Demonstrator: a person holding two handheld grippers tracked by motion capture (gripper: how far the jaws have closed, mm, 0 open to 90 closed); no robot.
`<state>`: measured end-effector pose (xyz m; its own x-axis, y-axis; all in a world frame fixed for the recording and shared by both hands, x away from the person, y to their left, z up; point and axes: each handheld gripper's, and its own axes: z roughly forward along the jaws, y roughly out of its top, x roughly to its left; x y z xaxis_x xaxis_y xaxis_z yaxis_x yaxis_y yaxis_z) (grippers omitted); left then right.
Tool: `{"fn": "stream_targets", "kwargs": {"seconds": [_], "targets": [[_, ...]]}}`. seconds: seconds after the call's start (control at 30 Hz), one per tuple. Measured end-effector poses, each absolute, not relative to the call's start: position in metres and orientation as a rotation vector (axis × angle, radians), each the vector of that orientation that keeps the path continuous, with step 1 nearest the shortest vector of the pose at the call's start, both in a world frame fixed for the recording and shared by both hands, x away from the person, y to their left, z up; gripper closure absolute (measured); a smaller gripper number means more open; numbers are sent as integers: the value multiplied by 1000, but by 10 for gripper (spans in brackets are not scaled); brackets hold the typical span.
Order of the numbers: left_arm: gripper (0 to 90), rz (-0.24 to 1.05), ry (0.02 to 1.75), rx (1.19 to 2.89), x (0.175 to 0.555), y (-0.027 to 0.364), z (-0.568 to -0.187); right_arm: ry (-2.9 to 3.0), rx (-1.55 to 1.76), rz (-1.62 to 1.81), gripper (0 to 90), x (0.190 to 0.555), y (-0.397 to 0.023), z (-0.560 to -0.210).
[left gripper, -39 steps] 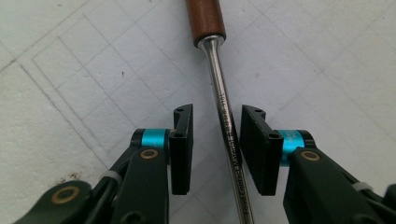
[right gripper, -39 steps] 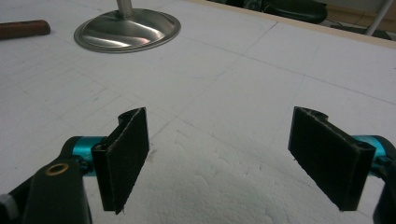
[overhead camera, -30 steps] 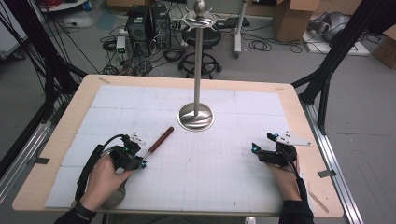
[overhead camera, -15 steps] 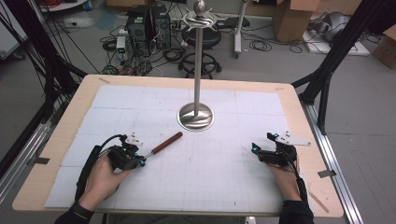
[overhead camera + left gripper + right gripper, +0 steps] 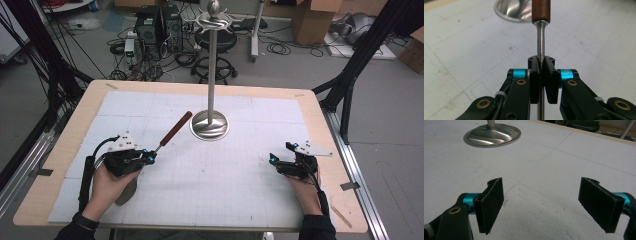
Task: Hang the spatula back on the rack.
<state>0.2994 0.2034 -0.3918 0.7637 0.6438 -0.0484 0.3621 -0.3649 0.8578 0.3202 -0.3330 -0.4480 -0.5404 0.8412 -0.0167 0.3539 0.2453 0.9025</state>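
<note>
A utensil with a brown wooden handle [image 5: 175,129] and a thin metal shaft [image 5: 540,42] is clamped by its shaft in my left gripper [image 5: 149,156], which is shut on it. The handle points away and to the right, toward the metal stand [image 5: 211,75]. A grey flat end [image 5: 127,192] shows below the left hand. In the left gripper view the jaws [image 5: 541,66] press on the shaft, with the handle [image 5: 541,10] ahead. My right gripper [image 5: 272,160] rests at the right of the mat, open with nothing in it [image 5: 541,202].
The stand's round shiny base [image 5: 209,126] sits mid-table, and its pole carries curved hooks at the top [image 5: 214,21]. A white gridded mat [image 5: 225,185] covers the wooden table [image 5: 320,125]. The base [image 5: 492,134] lies ahead and left of the right gripper.
The utensil's handle has swung away from the person toward the stand, and the left gripper has shifted slightly with it. The right gripper has stayed put.
</note>
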Motion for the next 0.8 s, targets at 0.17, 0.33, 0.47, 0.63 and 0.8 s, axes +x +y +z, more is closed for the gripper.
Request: {"fn": "stream_targets", "kwargs": {"seconds": [0.17, 0.33, 0.47, 0.63, 0.8], "targets": [[844, 374, 742, 1917, 298, 208, -385, 2015, 1087, 1259, 196, 320, -333, -448], [844, 416, 721, 1874, 297, 212, -373, 2014, 1088, 1257, 196, 320, -333, -448], [844, 439, 696, 1815, 297, 213, -357, 2013, 1082, 1258, 196, 320, -333, -448], [844, 468, 675, 1754, 301, 211, -339, 2013, 1082, 1259, 196, 320, -333, -448], [844, 498, 653, 1714, 306, 206, -322, 2015, 1081, 1259, 196, 320, -333, -448]]}}
